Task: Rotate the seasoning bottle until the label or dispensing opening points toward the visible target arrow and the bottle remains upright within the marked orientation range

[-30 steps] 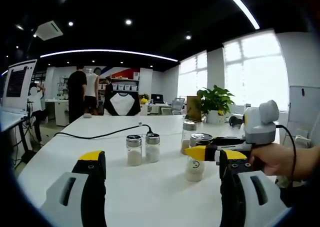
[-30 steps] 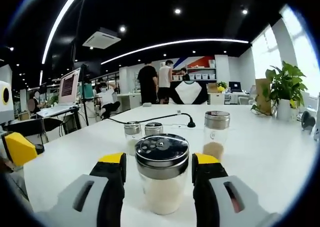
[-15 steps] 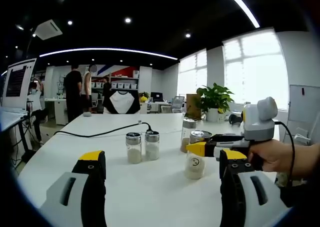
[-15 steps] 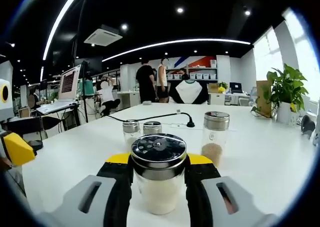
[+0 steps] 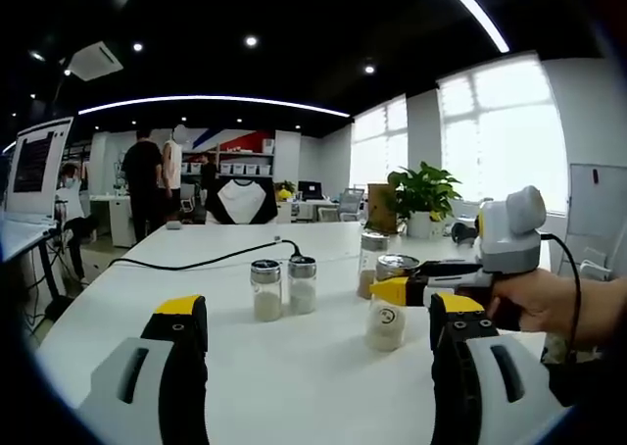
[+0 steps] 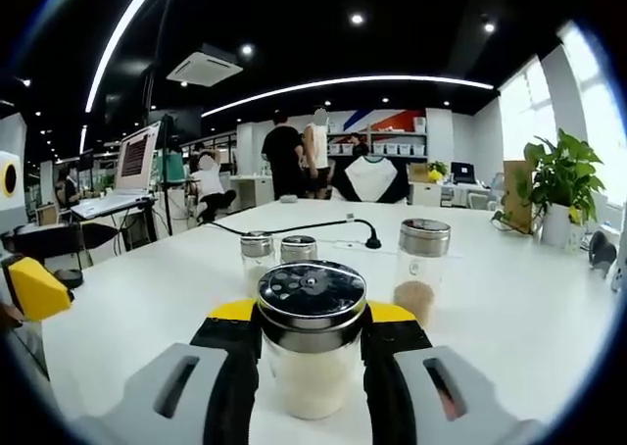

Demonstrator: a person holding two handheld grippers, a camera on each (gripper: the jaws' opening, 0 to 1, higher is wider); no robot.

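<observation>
Right tool: your right tool (image 6: 310,320) is clamped on the seasoning bottle (image 6: 311,352), one yellow-tipped jaw pressed to each side of the glass just under the lid. In the left gripper view the same tool (image 5: 404,290) reaches in from the right, with your hand (image 5: 549,306) around its grip.
Left tool: your left tool (image 5: 315,313) stands wide open, its two jaws far apart, holding nothing and hovering above the surface.
Seasoning bottle: it is upright, a clear glass jar partly filled with a pale powder, topped by a dark perforated metal lid (image 6: 312,289). In the left gripper view the bottle (image 5: 386,325) shows a small round dark mark on the side facing you.
Surface: a large white surface (image 6: 509,298) carries everything.
Other bottles: two small shakers (image 6: 276,252) stand side by side beyond the held bottle. A taller jar (image 6: 421,271) with brown contents at its base stands to the right of it, apart from it.
Cable: a black cable (image 6: 294,229) runs across the surface behind the shakers.
Plant: a potted green plant (image 6: 561,178) sits at the far right edge.
People: several people (image 6: 299,159) stand in the background of an office.
</observation>
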